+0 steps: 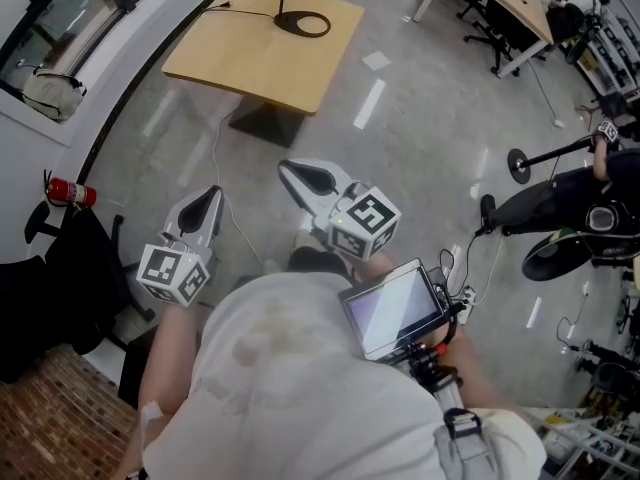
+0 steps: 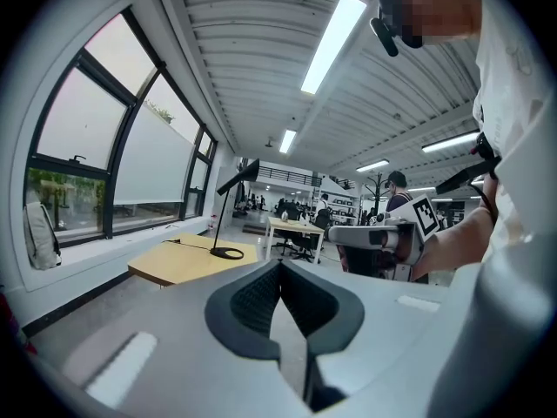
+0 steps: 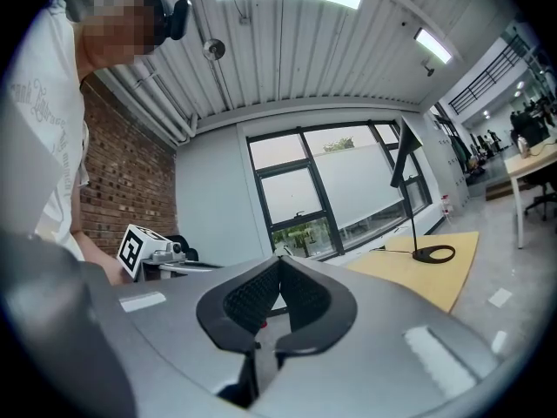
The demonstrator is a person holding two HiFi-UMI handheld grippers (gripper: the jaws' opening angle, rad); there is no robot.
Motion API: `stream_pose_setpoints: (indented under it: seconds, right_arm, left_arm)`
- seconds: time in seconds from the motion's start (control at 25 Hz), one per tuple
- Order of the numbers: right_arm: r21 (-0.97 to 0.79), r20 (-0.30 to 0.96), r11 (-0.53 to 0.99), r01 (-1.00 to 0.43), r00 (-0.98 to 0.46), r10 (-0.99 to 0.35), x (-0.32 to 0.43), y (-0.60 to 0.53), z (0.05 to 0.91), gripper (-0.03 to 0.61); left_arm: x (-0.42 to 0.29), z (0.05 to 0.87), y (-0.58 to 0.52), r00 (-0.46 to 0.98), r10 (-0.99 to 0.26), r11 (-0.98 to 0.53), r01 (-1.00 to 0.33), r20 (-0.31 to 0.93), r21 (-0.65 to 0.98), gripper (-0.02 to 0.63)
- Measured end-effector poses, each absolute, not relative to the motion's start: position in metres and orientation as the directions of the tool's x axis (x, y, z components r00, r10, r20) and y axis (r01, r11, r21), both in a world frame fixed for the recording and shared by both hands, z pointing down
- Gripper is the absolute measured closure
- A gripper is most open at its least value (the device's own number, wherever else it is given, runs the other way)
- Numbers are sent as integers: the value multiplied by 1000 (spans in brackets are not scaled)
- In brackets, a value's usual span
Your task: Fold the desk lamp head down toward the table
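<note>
Where the grey floor (image 1: 420, 138) opens ahead, a pale wooden bench (image 1: 250, 63) stands well apart from both claws. Near its far edge sits the desk lamp (image 1: 284, 18), ring base flat on the bench, thin stem upright, head raised high and angled. The left claw (image 1: 211, 196) and right claw (image 1: 292, 171) point toward the bench, each closed tight with nothing between its pads.
</note>
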State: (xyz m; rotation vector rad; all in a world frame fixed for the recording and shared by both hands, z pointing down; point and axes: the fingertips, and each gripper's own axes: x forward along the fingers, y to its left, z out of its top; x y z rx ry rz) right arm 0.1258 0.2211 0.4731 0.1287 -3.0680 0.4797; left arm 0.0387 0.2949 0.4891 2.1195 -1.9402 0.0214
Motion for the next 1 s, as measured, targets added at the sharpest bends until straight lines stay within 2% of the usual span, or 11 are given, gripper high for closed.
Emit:
stream_pose_setpoints:
  seconds: [1.0]
  right_arm:
    - [-353, 56, 934, -64, -997, -47, 123, 120, 494, 565]
  left_arm:
    - [34, 506, 199, 77, -967, -36, -985, 243, 172, 612]
